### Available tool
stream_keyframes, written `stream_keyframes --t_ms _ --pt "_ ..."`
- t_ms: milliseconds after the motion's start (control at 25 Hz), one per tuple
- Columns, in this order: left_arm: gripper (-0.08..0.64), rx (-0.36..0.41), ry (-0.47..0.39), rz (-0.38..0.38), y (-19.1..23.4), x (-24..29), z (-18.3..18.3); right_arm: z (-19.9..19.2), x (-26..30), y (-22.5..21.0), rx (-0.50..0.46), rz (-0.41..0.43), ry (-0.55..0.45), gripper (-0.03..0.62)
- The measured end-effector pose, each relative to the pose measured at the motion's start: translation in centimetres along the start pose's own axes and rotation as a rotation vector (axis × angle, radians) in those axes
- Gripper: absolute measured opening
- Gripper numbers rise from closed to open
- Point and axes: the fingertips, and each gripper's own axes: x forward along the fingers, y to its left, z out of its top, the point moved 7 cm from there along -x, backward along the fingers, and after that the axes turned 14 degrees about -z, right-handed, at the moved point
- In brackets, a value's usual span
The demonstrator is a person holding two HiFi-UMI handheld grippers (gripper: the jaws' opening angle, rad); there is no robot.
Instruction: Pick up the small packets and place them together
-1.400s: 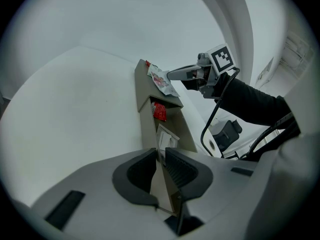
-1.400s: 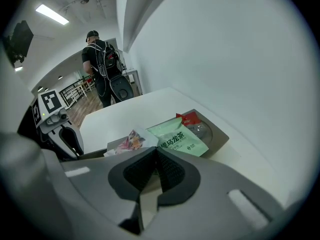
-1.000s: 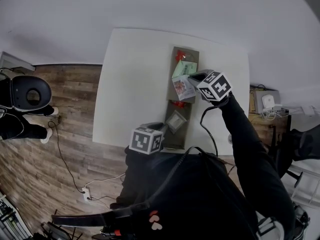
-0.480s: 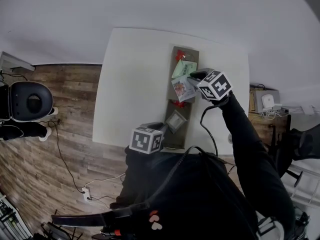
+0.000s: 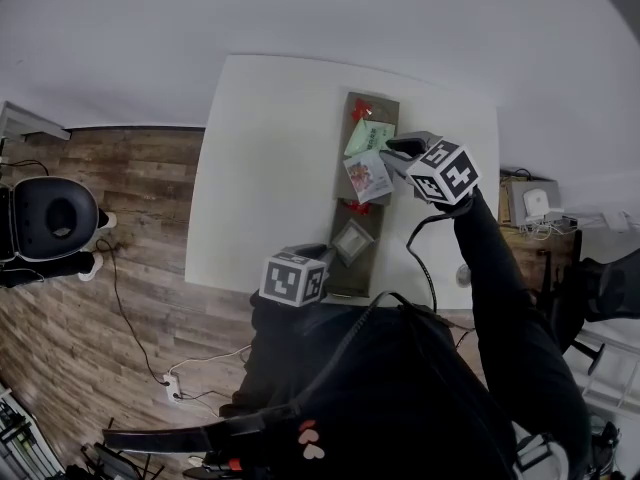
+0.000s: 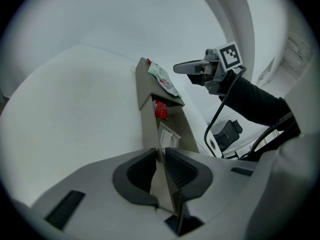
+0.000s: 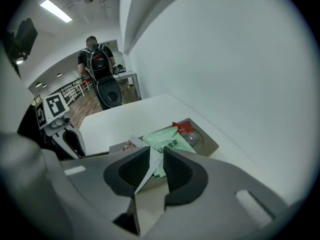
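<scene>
- Rising rightward since a second ago with right claw [image 5: 405, 149], jaws just opening, empty.
- Leaving white printed packet [image 5: 367, 176] touching green plastic packet [image 5: 368, 136] in long grey tray [image 5: 340, 158], just leftward.
- Clamping tray's near rim with left claw [image 6: 161, 156], farther off.

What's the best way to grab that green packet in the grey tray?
Likely by its right-hand edge, coming down from the person's right. The green packet lies tilted in the tray, with that edge lifted near the rim, so two jaws could close on its thin flat faces there.
</scene>
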Motion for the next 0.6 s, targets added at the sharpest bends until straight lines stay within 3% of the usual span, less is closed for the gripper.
stream_keyframes --t_ms 240,440,600 --pt "0.060 0.002 0.009 0.004 0.2 -0.1 0.0 2.1 -4.2 5.2 -0.204 0.152 -0.081 0.098" --pt "0.060 0.001 0.009 0.001 0.5 -0.1 0.1 -0.3 -3.8 11.6 -0.467 0.298 0.025 0.125" --pt "0.060 -0.026 -0.008 -0.015 0.5 0.0 -0.1 -2.7 -2.8 15.4 -0.594 0.406 0.087 0.129"
